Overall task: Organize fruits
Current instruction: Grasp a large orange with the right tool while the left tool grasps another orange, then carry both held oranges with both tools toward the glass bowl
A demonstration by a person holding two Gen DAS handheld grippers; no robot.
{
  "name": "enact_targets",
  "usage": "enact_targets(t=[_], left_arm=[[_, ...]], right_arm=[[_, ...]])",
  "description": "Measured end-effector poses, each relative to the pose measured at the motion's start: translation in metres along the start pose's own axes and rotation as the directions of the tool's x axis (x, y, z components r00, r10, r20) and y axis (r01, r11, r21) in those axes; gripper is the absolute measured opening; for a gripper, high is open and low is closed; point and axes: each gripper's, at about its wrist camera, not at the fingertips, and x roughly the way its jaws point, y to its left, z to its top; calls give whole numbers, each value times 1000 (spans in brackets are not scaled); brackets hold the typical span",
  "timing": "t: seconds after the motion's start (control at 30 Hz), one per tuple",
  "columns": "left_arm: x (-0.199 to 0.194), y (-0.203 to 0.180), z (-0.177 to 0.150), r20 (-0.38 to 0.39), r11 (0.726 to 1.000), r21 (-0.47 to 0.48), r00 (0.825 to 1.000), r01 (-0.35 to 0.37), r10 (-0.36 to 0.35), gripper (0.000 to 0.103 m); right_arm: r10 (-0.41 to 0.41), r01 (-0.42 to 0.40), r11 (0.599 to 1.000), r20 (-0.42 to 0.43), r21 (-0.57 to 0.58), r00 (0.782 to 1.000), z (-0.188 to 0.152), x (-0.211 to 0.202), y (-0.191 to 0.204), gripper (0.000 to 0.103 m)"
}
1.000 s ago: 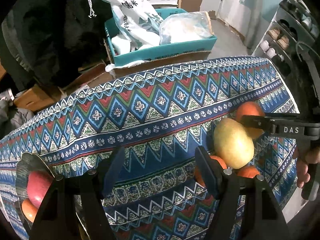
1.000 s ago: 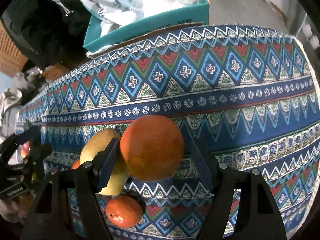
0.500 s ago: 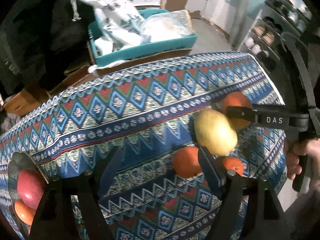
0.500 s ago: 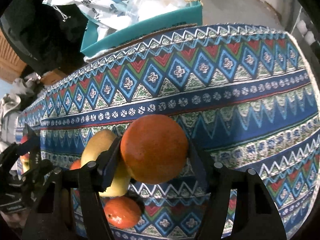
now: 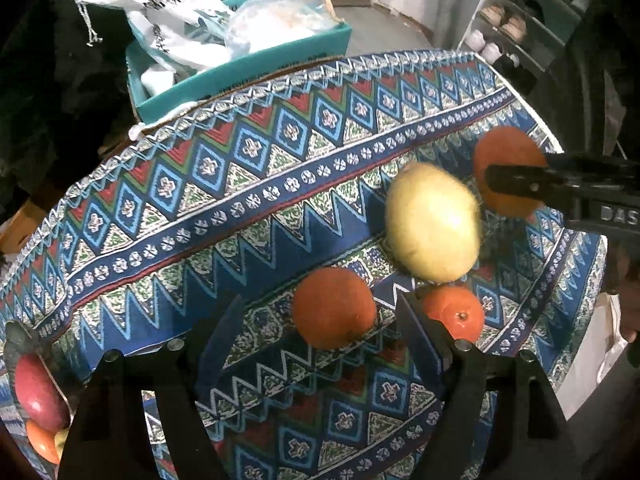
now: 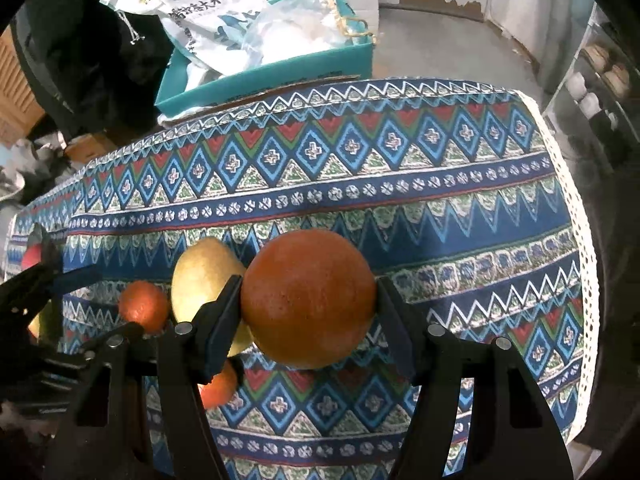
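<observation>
The right tongs (image 6: 308, 300) are clenched on a large orange (image 6: 308, 298), which sits squarely between the two fingers and appears lifted just clear of the patterned cloth (image 6: 360, 184) covering the bench. The step in hand looks like the carry: one fruit picked from the loose group, to be taken to where the others are gathered.

The left tongs (image 5: 320, 320) are spread wide and grip nothing. A second orange (image 5: 334, 312) lies on the cloth between their fingers without visibly touching either one, so this hand seems lined up for its own pick. Just beside it are a yellow pear (image 5: 434, 222) and a small tangerine (image 5: 454, 314), the tangerine partly behind the right-hand finger.

At the far left edge of the bench stands a dark bowl (image 5: 16, 340), cropped by the frame. It holds a red apple (image 5: 38, 394) and below it an orange-coloured fruit; more may lie there, but I cannot tell.

The next move calls for bringing the held orange across the bench to the bowl and setting it in gently, since the fruit there is already piled. The left tongs would need to close evenly on their orange, which is round and could roll.

Beyond the bench a teal box (image 6: 280, 76) holds a printed white bag and a clear plastic bag.
</observation>
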Motion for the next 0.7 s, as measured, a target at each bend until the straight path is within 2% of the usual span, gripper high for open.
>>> enact_targets(t=[0.23, 0.37, 0.4, 0.7], left_arm=[[16, 1, -1, -30, 1000, -24, 999, 12, -13, 77], [21, 1, -2, -44, 999, -35, 998, 40, -41, 51], [20, 1, -3, -40, 998, -38, 998, 52, -54, 49], [3, 0, -4, 10, 999, -20, 999, 30, -30, 48]], right_arm=[[-32, 32, 999, 5, -33, 999, -5, 0, 0, 66], [-24, 24, 999, 4, -36, 1000, -6, 0, 0, 66], [-25, 26, 999, 5, -40, 1000, -6, 0, 0, 66], [-29, 31, 997, 29, -65, 999, -6, -9, 8, 66]])
